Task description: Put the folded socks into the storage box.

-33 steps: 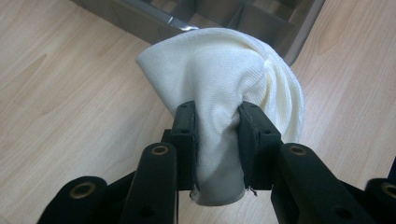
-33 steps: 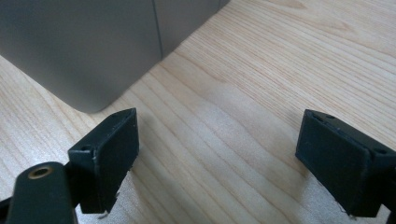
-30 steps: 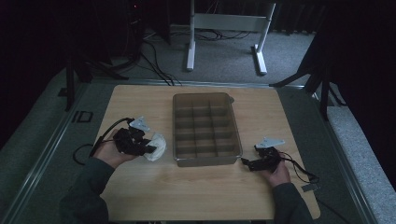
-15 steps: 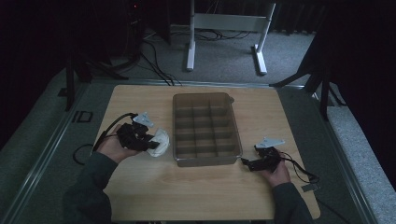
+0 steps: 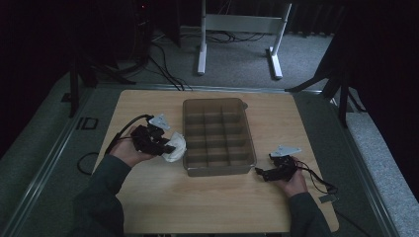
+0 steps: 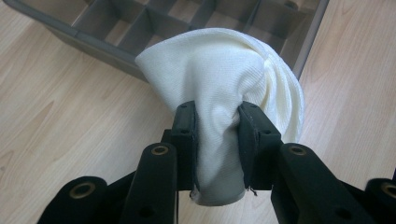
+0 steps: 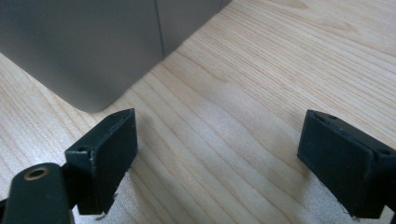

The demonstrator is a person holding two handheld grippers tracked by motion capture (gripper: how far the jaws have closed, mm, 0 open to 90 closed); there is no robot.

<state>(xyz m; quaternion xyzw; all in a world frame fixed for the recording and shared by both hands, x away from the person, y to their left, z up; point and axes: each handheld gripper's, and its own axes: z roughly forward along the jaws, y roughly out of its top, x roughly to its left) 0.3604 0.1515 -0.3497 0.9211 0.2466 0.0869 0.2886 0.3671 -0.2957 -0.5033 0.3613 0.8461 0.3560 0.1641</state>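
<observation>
Left gripper (image 5: 168, 147): its two black jaws are clamped on a bunched white cloth (image 6: 224, 88); the left gripper view shows the pads pressing into the fabric from both sides, with folds fanning out above them.
White cloth: held clear of the worktop (image 5: 148, 197), just beside the left wall of the tray, near its front left corner; in the high view it sits at (image 5: 175, 148). A grey patch shows at the low end of the bundle between the jaws; whether that is shade or another layer is hard to tell.
Tray (image 5: 190, 170): a grey, see-through box divided into a grid of compartments, standing in the middle of the worktop; its near corner lies right behind the cloth in the left gripper view (image 6: 93, 44).
Right gripper (image 5: 264, 173): jaws spread wide with nothing between them, bare wood showing in the gap; it rests low near the tray's front right corner, whose grey wall (image 7: 84, 51) rises just ahead of it in the right gripper view.
Hands: the left hand (image 5: 129, 150) grasps its gripper from behind; the right hand (image 5: 294, 182) does likewise, cable trailing to the side.
Worktop: light wood, set on a grey carpeted floor (image 5: 237, 54).
</observation>
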